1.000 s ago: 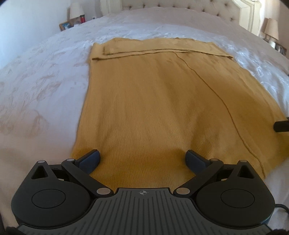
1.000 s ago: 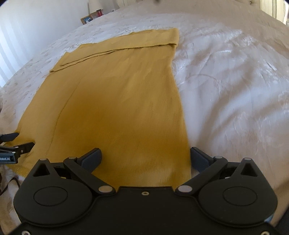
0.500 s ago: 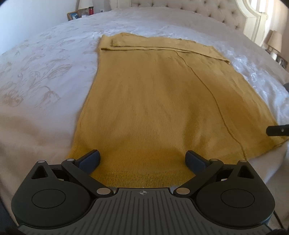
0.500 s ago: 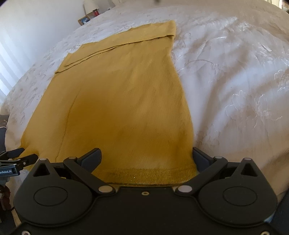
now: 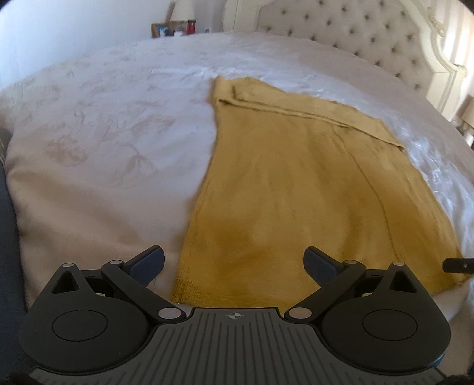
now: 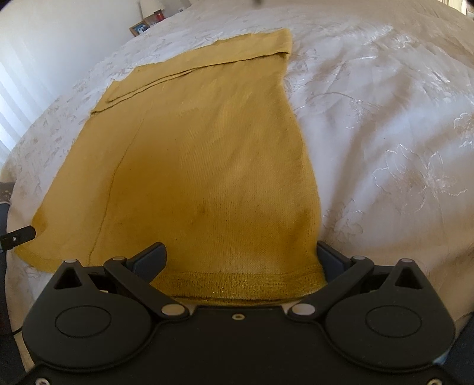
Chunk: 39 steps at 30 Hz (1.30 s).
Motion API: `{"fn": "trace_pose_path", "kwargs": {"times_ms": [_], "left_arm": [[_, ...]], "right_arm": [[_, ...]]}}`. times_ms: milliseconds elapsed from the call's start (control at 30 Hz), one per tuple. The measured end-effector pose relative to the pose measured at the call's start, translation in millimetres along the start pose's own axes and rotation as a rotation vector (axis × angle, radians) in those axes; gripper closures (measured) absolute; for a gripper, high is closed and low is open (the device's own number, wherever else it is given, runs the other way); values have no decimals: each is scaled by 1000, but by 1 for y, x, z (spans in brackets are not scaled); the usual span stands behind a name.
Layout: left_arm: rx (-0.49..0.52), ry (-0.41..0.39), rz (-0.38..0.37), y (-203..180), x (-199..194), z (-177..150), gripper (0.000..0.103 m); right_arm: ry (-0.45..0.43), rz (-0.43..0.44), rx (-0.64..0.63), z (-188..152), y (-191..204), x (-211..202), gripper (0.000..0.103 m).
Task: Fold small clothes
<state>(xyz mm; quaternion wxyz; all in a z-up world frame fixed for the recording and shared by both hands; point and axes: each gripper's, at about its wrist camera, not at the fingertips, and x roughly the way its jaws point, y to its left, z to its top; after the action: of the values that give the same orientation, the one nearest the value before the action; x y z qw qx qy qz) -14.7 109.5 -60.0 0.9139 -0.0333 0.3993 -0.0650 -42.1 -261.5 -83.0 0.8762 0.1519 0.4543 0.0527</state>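
From my left gripper (image 5: 234, 260) I see both fingers spread wide with nothing between them, poised just short of the near hem of the mustard knit garment (image 5: 302, 189). The left finger (image 5: 148, 262) sits over bare bedspread (image 5: 97, 154) at about 8 o'clock, and the hem's left corner lies just inside it, near 6 o'clock. At 3 o'clock a dark tip of my other tool pokes in beside the garment's right corner.

My right gripper (image 6: 241, 259) is likewise wide open and empty, its fingers framing the hem at 6 o'clock. The right finger (image 6: 331, 260) stands right at the garment's right edge; whether it touches the cloth I cannot tell.

The garment lies flat on the white embroidered bedspread, running away from me toward 12 o'clock. A long seam line runs up its length. At its far end a band of cloth is folded over across the width.

Beyond it, in the left view, a tufted headboard (image 5: 355, 32) stands at 1 o'clock. A lamp (image 5: 182, 11) and a picture frame (image 5: 161, 29) sit on a nightstand at 11 o'clock.
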Motion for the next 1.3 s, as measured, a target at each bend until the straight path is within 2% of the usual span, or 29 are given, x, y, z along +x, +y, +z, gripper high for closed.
{"fn": "trace_pose_path", "kwargs": {"times_ms": [200,533,1033,1100,1133,1200,1300], "left_arm": [[1,64,-35,2,20,-5,1],[-2,48,-56,4,28,-7,1],[-84,43,-134,16,26,-3,3],[-85,42,-127,16,25,-2,21],[-87,43,-120,17,23,-2,25],[-98,51,-126,20,20,-1,40],[-123,72,-154,26,18,1,50]], "right_arm": [[-5,7,6,-1,-1,1,0],[-26,61,66,-1,-10,-2,0],[-36,93,110,-1,-15,-2,0],[-35,95,111,-1,-15,-3,0],[-33,94,109,-1,-15,-3,0],[-25,91,100,0,-14,-4,0],[-16,75,83,0,-11,-4,4]]}}
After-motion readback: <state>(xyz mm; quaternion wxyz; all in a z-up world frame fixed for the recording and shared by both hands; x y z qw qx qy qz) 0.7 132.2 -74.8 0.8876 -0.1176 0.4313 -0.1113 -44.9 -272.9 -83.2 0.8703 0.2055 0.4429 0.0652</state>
